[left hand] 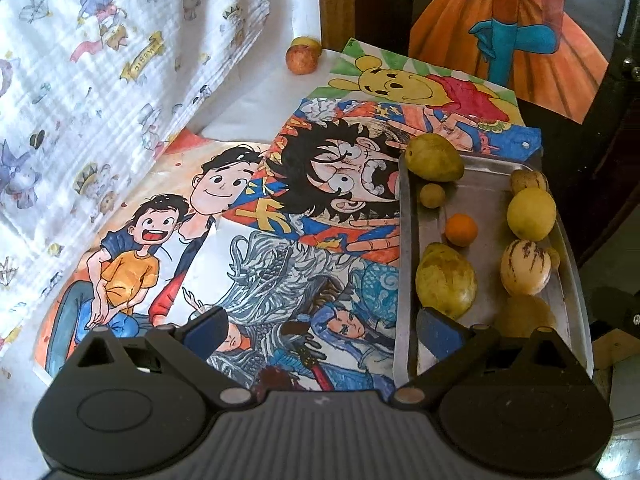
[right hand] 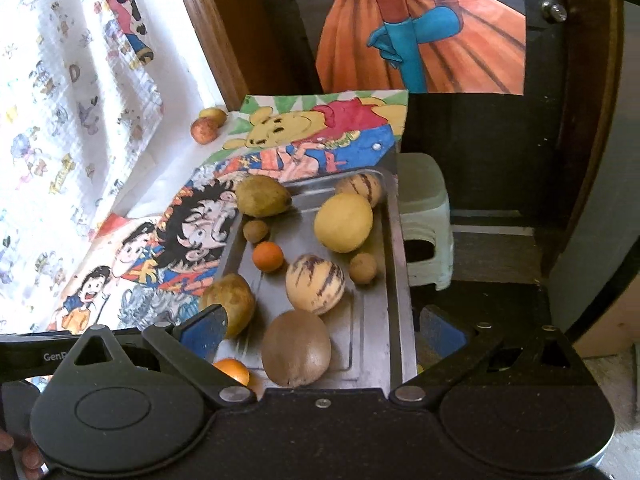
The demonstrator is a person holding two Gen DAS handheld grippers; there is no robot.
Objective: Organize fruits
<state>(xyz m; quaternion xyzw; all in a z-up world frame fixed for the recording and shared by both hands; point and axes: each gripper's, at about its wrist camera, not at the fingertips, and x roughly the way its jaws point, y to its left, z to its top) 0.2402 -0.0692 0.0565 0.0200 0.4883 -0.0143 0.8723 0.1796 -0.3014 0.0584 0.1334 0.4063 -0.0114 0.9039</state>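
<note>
A metal tray [right hand: 394, 264] sits at the table's right edge and holds several fruits: a brown kiwi [right hand: 296, 348], a striped pepino melon [right hand: 315, 283], a yellow lemon [right hand: 343, 222], a small orange [right hand: 267, 256] and green mangoes [right hand: 262, 196]. The tray also shows in the left wrist view [left hand: 404, 264], with a mango [left hand: 446, 280] near its front. Two reddish fruits [left hand: 302, 59] lie on the table at the far back. My left gripper [left hand: 320, 330] is open and empty over the drawings. My right gripper [right hand: 324, 330] is open and empty above the kiwi.
Colourful cartoon drawings [left hand: 248, 208] cover the table. A printed white cloth [left hand: 100, 100] hangs at the left. A wooden post [left hand: 338, 0] and a large poster [left hand: 520, 40] stand behind. A pale plastic stool [right hand: 426, 216] stands on the floor past the table's right edge.
</note>
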